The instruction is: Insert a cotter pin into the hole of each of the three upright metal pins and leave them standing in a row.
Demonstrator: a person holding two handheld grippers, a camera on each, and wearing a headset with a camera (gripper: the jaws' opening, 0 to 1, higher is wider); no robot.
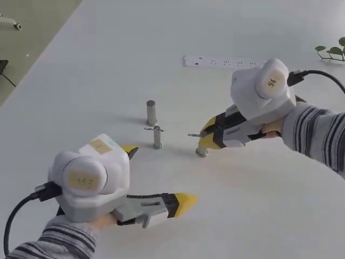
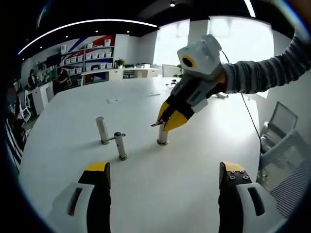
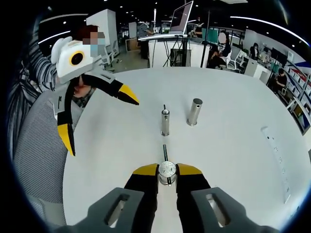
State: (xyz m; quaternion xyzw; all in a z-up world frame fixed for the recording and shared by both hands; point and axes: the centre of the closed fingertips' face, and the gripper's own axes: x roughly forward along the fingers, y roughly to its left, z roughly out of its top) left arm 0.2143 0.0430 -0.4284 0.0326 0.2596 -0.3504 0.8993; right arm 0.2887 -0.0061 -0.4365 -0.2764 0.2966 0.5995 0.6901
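**Seating a cotter pin in the near metal pin: tip-over is the main risk**

Head view: right tongs (image 1: 206, 135) are narrow, clamped at the top of the near metal pin (image 1: 202, 152). The near cotter pin (image 1: 193, 135) pokes out sideways past it. Any side drag on release likely tips that pin or slides it, since nothing braces its small base. It already stands off the line of the other two. Left tongs (image 1: 159, 174) are wide, holding nothing, low over the table (image 1: 259, 205) and well apart from the row.

Left gripper view: count is three metal pins. The far metal pin (image 2: 102, 130) is bare, and the middle metal pin (image 2: 120, 145) carries the middle cotter pin (image 2: 122, 134). That makes two cotter pins, so the far hole needs one.

Right gripper view: the jaws touch both sides of the near pin's round top, with the cotter tip ahead of them. Whether the pads also pinch the cotter's loop is hidden. If they do, backing off could pull it out again.
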